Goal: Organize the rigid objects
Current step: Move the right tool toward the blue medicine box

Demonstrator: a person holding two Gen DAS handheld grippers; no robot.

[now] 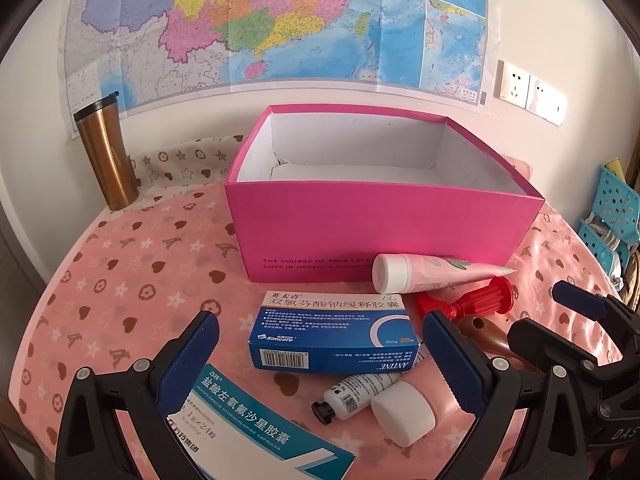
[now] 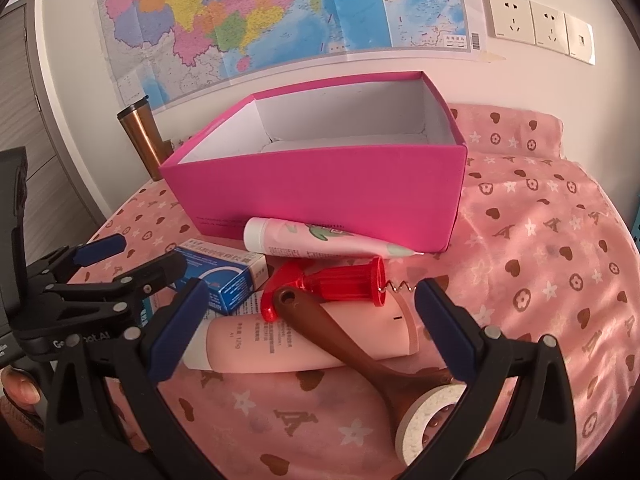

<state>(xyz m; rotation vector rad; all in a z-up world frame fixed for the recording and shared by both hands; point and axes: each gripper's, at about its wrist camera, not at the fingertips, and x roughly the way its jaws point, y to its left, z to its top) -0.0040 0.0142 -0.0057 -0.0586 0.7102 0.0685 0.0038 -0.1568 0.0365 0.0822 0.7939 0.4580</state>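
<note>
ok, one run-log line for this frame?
left gripper: open, over blue medicine box | right gripper: open, over corkscrew | pink box: empty

Pink cloth point(image 1: 120, 264) bears pink box point(image 1: 372, 228), tumbler point(image 1: 106, 156)

I read "Simcere" and "ANTINE" on the blue medicine box point(image 1: 334, 330), "1g×24" on the white-teal capsule box point(image 1: 256, 428), and "THE COURSE OF TRUE LOVE" on the pink box point(image 1: 380, 232).

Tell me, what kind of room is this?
Probably a room in someone's home, maybe a bedroom or study. A colourful paper wall map hangs above a round table under a pink heart-and-star patterned cloth, with white wall sockets nearby and blue medicine cartons lying around.
</note>
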